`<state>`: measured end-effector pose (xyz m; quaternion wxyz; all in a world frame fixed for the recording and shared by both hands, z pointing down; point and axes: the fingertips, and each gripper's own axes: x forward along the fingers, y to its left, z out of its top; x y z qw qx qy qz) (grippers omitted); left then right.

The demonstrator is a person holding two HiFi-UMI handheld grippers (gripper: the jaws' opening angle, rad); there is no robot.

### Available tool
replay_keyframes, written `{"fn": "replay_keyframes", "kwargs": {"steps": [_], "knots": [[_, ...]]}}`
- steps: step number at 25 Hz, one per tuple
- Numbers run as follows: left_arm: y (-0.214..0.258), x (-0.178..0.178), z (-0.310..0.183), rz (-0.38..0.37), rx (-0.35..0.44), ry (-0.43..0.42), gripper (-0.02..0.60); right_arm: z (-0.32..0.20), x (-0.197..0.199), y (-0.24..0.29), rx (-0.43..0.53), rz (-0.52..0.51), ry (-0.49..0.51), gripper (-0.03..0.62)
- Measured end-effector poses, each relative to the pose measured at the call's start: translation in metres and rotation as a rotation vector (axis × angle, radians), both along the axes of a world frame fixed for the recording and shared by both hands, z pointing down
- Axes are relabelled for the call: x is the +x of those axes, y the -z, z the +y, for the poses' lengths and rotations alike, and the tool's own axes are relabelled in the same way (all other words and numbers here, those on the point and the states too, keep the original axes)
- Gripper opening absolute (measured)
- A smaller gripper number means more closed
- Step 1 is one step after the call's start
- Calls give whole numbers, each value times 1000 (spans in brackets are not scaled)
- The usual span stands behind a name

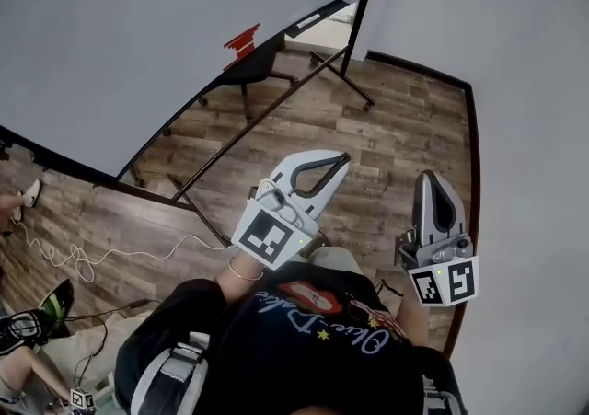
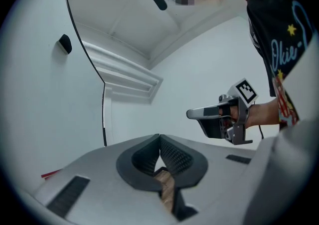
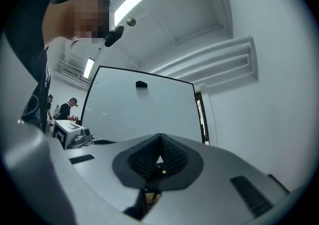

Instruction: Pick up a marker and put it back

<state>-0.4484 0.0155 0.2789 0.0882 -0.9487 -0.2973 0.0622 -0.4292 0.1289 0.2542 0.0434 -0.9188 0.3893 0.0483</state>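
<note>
Where the person stands: on a wood-plank floor [image 1: 396, 128], facing a whiteboard [image 1: 129, 36] on a black stand, with a white wall [image 1: 543, 128] at the right.
Left gripper [image 1: 342, 158]: jaws closed with the tips meeting and nothing between them. It is held level, pointing over the floor toward the board's stand.
Right gripper [image 1: 429, 178]: jaws fully closed and empty. It is held beside the left gripper, apart from it and close to the wall.
Cross-check: the left gripper view shows the right gripper in the person's hand with its jaws together.
Marker: not made out with certainty in any view; neither gripper carries it.
Board ledge [image 1: 308, 20]: this holder runs along the board's lower edge. A small red item [image 1: 242, 39] sits on it, too small to identify.
Board face: one small black item [image 3: 141, 85] is stuck high on it.
Chair [image 1: 256, 68]: black, partly hidden behind the board.
Cable [image 1: 83, 261]: white, looped on the floor at the left.
Background: people [image 3: 70, 107] stand at the far left of the right gripper view.
</note>
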Motion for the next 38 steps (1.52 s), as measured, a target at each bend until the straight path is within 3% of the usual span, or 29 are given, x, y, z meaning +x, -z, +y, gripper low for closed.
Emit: {"fn": "replay_keyframes", "kwargs": {"steps": [5,9,15,23,31,38], "knots": [[3,7,-10,25,-13,26,5,-11,13,2,-11,-3,37,0],[-3,8,-23,5,1,75,5,-21,27,-1,11,-6,70,0],[-2,34,-42,6,31,181,3,-34,78,-2,45,2,147,0],[-1,93,-24,15,78,301,5,-16,150,-17,35,-13,247,0],[-8,149,8,-10,126,377,3,15,213,-40,51,-39,321,0],[0,219,45,-11,147,427,4,49,277,-40,57,-53,385,0]]}}
